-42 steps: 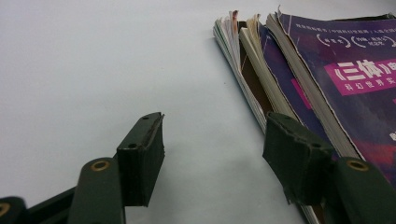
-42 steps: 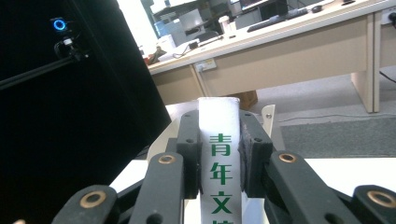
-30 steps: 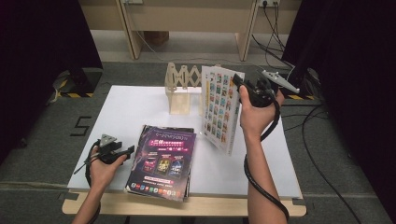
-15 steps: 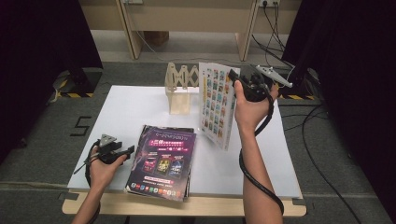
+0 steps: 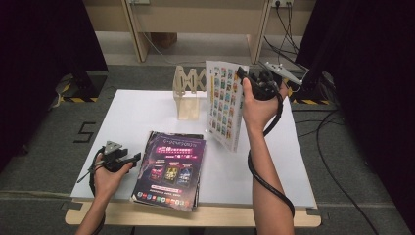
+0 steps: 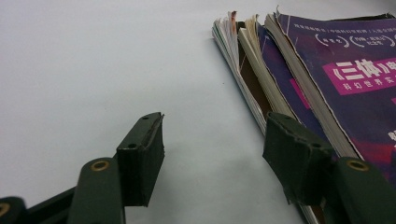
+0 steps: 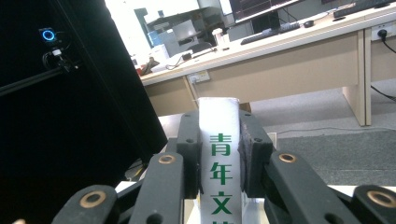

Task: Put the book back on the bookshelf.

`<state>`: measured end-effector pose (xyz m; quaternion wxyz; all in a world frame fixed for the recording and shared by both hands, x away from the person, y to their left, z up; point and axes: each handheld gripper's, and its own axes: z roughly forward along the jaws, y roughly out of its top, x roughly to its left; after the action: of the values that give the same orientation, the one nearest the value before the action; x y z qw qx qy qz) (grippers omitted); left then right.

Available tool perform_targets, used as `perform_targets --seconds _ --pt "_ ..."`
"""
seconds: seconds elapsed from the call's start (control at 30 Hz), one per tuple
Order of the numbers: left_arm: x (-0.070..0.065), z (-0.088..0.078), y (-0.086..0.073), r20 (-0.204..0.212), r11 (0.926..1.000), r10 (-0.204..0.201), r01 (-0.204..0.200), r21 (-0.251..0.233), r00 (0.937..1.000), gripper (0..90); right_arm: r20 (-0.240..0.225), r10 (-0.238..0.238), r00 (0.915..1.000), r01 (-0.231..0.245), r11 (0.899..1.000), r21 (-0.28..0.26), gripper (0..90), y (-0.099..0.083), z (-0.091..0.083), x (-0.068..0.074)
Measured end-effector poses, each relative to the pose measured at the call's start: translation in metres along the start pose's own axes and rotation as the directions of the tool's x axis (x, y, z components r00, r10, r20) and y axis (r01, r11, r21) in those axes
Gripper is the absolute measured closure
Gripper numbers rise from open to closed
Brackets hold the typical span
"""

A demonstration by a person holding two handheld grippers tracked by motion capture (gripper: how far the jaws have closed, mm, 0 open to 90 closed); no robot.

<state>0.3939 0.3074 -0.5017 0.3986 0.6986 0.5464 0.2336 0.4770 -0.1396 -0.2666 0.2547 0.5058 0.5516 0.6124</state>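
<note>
The right tongs [image 5: 243, 73] are clenching a magazine [image 5: 224, 104] by its spine and holding it upright in the air above the white bench [image 5: 147, 110], at about two o'clock from the bench's middle in the high view. The magazine's cover, a grid of small coloured pictures, is facing toward nine o'clock, and its lower edge is hanging clear of the bench top. In the right gripper view the two black pads [image 7: 189, 154] are pressing on either side of the white spine [image 7: 218, 154], which is carrying green characters running down it between them.

Just at nine o'clock from the held magazine, a wooden rack [image 5: 188, 93] with zigzag dividers is standing at the far middle of the bench, near the magazine's edge; whether they are touching I cannot tell.

The left tongs [image 5: 131, 158] are resting low at about eight o'clock on the bench, with the person's hand wrapped around the gripper body. In the left gripper view they are standing released, with bare bench showing between the pads [image 6: 142, 156]. A stack of magazines [image 5: 171, 169] with a purple cover on top is lying flat just at three o'clock from them, its page edges [image 6: 243, 88] fanning beside the right-hand pad.
</note>
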Motion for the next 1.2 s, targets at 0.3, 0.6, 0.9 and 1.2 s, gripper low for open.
perform_targets --seconds 0.3,0.6,0.9,1.2 --pt "0.000 0.000 0.000 0.002 1.0000 0.006 -0.006 0.003 1.0000 37.3 0.011 0.012 0.9999 -0.012 1.000 -0.002 74.5 0.002 0.012 -0.002" --pt "0.000 0.000 0.000 0.004 1.0000 0.004 -0.004 0.002 1.0000 37.3 0.039 0.021 0.9990 -0.021 1.000 -0.014 74.4 0.008 0.021 -0.004" --pt "0.000 0.000 0.000 0.004 1.0000 0.003 -0.003 0.005 1.0000 37.3 0.064 0.039 0.9972 -0.037 0.999 -0.025 74.4 0.006 0.029 -0.011" --pt "0.000 0.000 0.000 0.005 1.0000 0.000 0.000 0.004 1.0000 37.3 0.086 0.043 0.9954 -0.040 0.998 -0.039 74.4 0.005 0.031 -0.012"
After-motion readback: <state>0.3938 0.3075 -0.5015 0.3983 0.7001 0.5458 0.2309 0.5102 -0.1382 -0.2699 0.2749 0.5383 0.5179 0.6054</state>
